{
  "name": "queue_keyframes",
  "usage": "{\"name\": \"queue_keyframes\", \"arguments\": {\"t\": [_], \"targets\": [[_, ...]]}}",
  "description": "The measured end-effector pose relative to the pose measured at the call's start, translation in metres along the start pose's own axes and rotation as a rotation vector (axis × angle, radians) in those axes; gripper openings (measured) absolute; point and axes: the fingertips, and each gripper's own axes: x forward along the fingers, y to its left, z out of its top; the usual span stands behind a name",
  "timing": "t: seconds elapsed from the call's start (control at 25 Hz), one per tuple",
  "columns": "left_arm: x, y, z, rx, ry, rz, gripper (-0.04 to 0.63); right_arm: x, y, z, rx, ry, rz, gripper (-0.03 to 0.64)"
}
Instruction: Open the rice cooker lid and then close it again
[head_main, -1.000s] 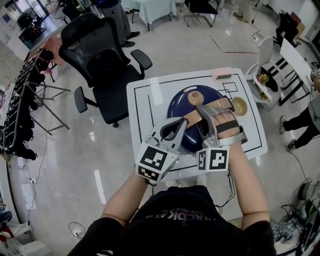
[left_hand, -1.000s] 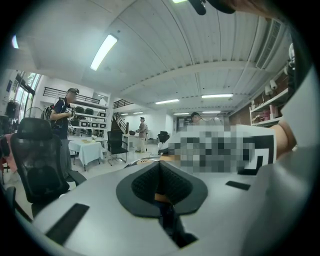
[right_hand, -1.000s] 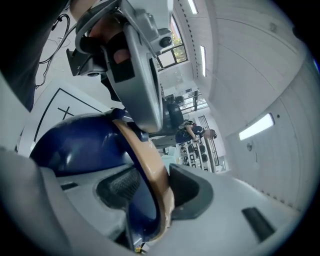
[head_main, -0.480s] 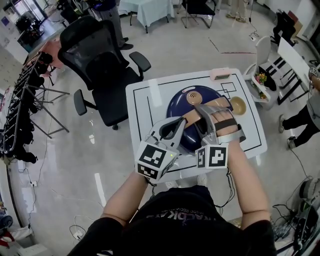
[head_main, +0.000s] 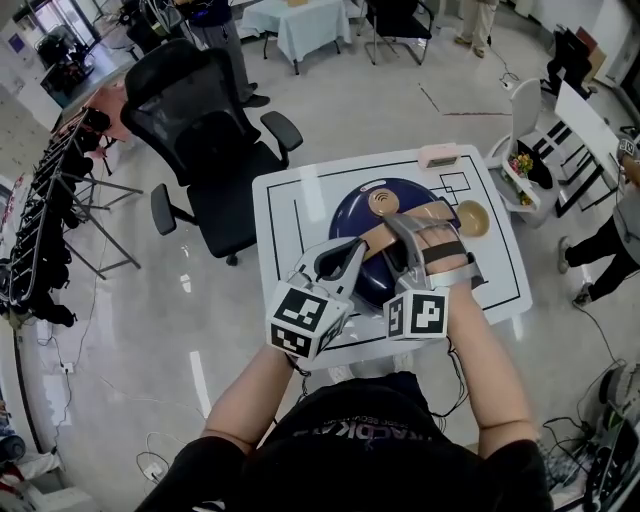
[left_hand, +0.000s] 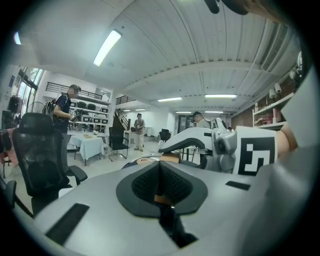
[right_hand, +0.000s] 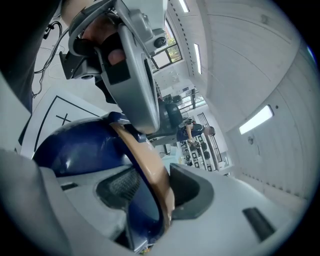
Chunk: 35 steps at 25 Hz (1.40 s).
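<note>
A dark blue rice cooker (head_main: 350, 215) (right_hand: 75, 145) stands on a white table (head_main: 290, 200), its lid down. A tan handle (head_main: 445, 212) (right_hand: 145, 160) arcs over the lid, beside a round tan knob (head_main: 385, 200). My right gripper (head_main: 398, 222) (right_hand: 150, 192) reaches over the dome, shut on that handle, whose tan band with a blue underside fills the space between its pads. At the cooker's left my left gripper (head_main: 362, 245) (left_hand: 160, 182) is shut with its tips against the handle's near end. Its grey finger shows in the right gripper view (right_hand: 142, 100).
A black office chair (head_main: 200, 130) stands left of the table. A pink box (head_main: 440, 155) lies on the far table edge. A white cart (head_main: 530, 150) and a person's legs (head_main: 610, 240) are at the right. Racks line the left wall.
</note>
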Motion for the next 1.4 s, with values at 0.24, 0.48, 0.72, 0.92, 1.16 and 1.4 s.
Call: {"name": "queue_keyframes", "arguments": {"t": [0.24, 0.48, 0.72, 0.92, 1.16, 1.4], "targets": [[-0.007, 0.002, 0.022, -0.028, -0.055, 0.044, 0.003, 0.0, -0.001, 0.001, 0.021, -0.035, 0.019, 0.183], [-0.02, 0.008, 0.044, -0.004, -0.111, 0.105, 0.005, -0.001, -0.013, -0.002, 0.095, -0.078, 0.031, 0.184], [-0.028, 0.009, 0.065, 0.014, -0.158, 0.15, 0.016, -0.007, -0.032, -0.008, 0.196, -0.131, 0.046, 0.184], [-0.033, 0.002, 0.083, 0.037, -0.191, 0.162, 0.017, -0.015, -0.05, -0.015, 0.291, -0.174, 0.058, 0.184], [-0.038, -0.011, 0.104, 0.068, -0.227, 0.18, 0.017, -0.024, -0.076, -0.032, 0.409, -0.226, 0.066, 0.184], [-0.044, -0.016, 0.111, 0.071, -0.24, 0.207, 0.017, -0.03, -0.095, -0.048, 0.531, -0.279, 0.078, 0.184]]}}
